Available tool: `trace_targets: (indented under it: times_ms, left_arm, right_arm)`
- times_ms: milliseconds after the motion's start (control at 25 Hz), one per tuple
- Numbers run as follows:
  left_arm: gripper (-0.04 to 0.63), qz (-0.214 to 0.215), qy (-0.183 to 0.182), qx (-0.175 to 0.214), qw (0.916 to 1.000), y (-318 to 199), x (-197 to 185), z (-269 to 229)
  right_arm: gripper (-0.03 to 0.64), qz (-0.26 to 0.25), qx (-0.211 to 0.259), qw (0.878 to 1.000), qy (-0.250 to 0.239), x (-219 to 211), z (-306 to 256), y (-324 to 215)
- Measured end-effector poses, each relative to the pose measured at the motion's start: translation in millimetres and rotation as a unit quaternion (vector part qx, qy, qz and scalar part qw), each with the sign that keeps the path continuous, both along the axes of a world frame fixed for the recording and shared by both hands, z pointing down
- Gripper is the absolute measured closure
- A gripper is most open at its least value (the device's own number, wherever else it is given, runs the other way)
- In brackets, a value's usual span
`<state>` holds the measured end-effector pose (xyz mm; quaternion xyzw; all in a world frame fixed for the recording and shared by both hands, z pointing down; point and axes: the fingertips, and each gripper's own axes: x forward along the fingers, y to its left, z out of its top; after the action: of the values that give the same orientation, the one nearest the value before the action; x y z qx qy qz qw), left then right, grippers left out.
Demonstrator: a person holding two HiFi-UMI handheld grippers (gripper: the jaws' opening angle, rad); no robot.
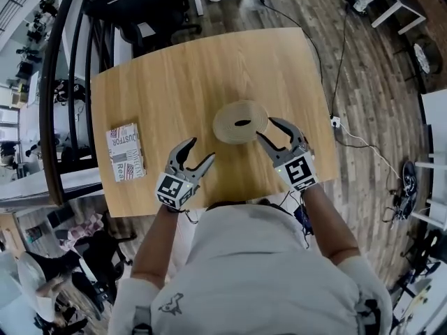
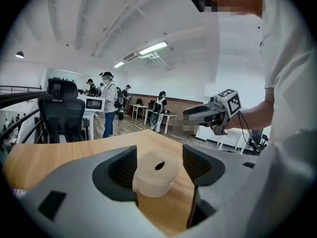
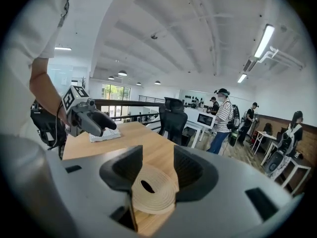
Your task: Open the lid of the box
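We aim the left gripper [image 1: 201,151] and right gripper [image 1: 266,128], jaws wide and empty, at the beige roll [image 1: 241,122], apparently lining up a grasp.

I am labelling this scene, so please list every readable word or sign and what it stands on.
"DUSTOR", first letter unsure: on the packet.
Other print on the packet: too blurred to read.
Left cube, right cube: marker patterns only, no words.
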<state>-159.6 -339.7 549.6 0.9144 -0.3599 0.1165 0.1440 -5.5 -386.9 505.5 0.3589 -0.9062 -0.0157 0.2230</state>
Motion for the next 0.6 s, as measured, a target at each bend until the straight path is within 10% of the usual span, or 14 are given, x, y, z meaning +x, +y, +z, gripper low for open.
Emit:
trace_targets:
  times_ms: [600]
  left_arm:
    - [0.266, 0.116, -0.057, -0.044, 0.9906, -37, 12, 97]
  right_arm:
    - [0.413, -0.087, -0.01, 0.978, 0.189, -27, 106, -34]
